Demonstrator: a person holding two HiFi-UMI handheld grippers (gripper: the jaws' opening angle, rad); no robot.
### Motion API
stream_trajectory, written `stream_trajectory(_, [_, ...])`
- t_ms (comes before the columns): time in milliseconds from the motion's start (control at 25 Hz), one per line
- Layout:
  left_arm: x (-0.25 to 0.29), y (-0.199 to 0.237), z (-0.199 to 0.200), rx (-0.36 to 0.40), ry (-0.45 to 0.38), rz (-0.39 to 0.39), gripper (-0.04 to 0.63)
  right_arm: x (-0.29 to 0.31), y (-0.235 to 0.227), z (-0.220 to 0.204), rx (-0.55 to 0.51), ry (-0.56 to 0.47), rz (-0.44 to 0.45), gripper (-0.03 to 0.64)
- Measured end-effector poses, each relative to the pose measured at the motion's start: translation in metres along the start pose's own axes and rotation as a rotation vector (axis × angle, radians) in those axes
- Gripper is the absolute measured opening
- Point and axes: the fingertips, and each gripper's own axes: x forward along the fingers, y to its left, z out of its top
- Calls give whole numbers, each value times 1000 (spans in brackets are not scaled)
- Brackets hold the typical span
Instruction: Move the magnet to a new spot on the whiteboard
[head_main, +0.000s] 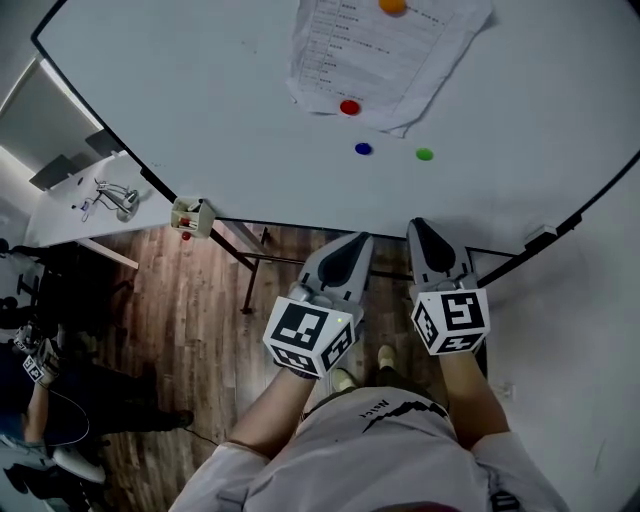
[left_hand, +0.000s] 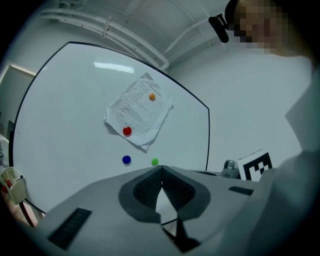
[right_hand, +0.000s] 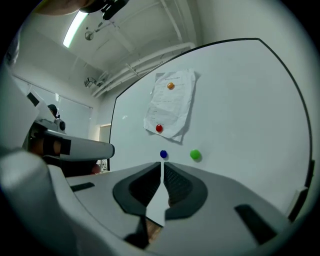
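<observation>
A whiteboard (head_main: 200, 100) stands upright in front of me. A sheet of paper (head_main: 380, 50) is pinned to it by an orange magnet (head_main: 392, 5) and a red magnet (head_main: 349, 107). Below the paper, a blue magnet (head_main: 363, 148) and a green magnet (head_main: 424, 154) sit on the bare board. My left gripper (head_main: 358, 240) and right gripper (head_main: 420, 226) are held side by side below the board's lower edge, well back from it. The left gripper (left_hand: 161, 170) is shut and empty. The right gripper (right_hand: 163, 164) shows only a thin slit between its tips, with nothing in it.
A small holder (head_main: 190, 216) with red-tipped items hangs at the board's lower left edge. The stand's dark legs (head_main: 250, 265) rest on the wooden floor. A white desk (head_main: 80, 200) lies to the left, and another person (head_main: 30, 400) is at the far lower left.
</observation>
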Motion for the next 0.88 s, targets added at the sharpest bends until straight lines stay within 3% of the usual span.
stream_trajectory(880, [-20,-9,15,20,-13,31,9,-16,39,12,-8,1,132,14])
